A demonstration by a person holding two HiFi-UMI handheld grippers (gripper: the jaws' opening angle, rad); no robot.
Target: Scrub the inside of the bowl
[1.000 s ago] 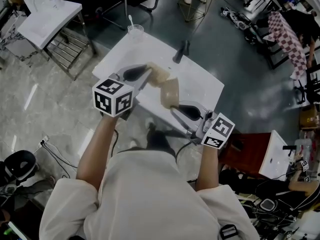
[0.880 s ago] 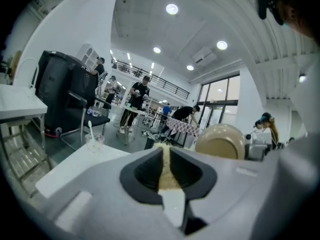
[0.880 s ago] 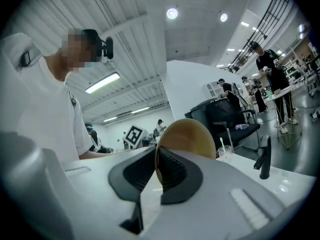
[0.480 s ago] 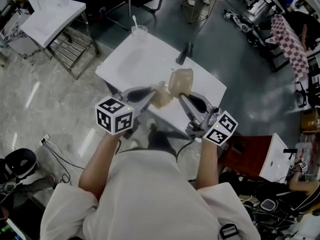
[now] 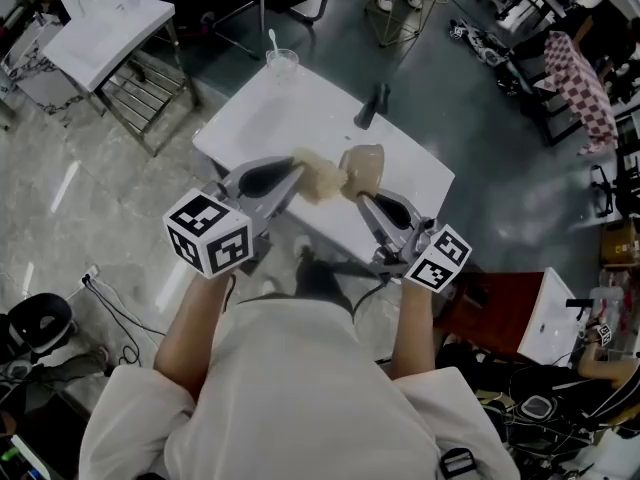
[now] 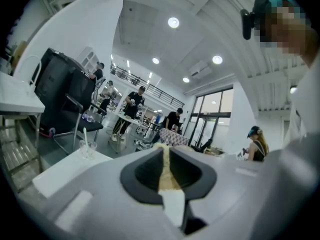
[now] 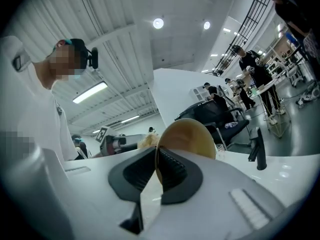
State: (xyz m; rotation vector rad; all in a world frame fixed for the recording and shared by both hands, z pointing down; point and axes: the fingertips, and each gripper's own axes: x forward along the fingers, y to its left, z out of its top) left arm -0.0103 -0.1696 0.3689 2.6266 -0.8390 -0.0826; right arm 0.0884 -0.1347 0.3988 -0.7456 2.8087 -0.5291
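In the head view a beige bowl [image 5: 363, 166] is held up on edge above the white table [image 5: 262, 118]. My right gripper [image 5: 358, 196] is shut on its rim. In the right gripper view the bowl [image 7: 192, 135] stands up out of the closed jaws of the right gripper [image 7: 156, 170]. My left gripper [image 5: 297, 174] is shut on a pale scrubbing sponge [image 5: 320, 177], which touches the bowl's left side. In the left gripper view the sponge [image 6: 167, 170] fills the narrow slit between the jaws. The sponge [image 7: 146, 141] peeks out left of the bowl.
A clear cup with a spoon [image 5: 281, 61] stands at the table's far corner, and a black handled object [image 5: 367, 105] near the far edge. A white chair [image 5: 100, 26] and a metal rack [image 5: 135, 98] are at the far left. A red stool [image 5: 500, 303] is at the right.
The bowl has been lifted and moved away from me. The sponge dipped towards me, then came back up against the bowl's left side. Both grips have held.
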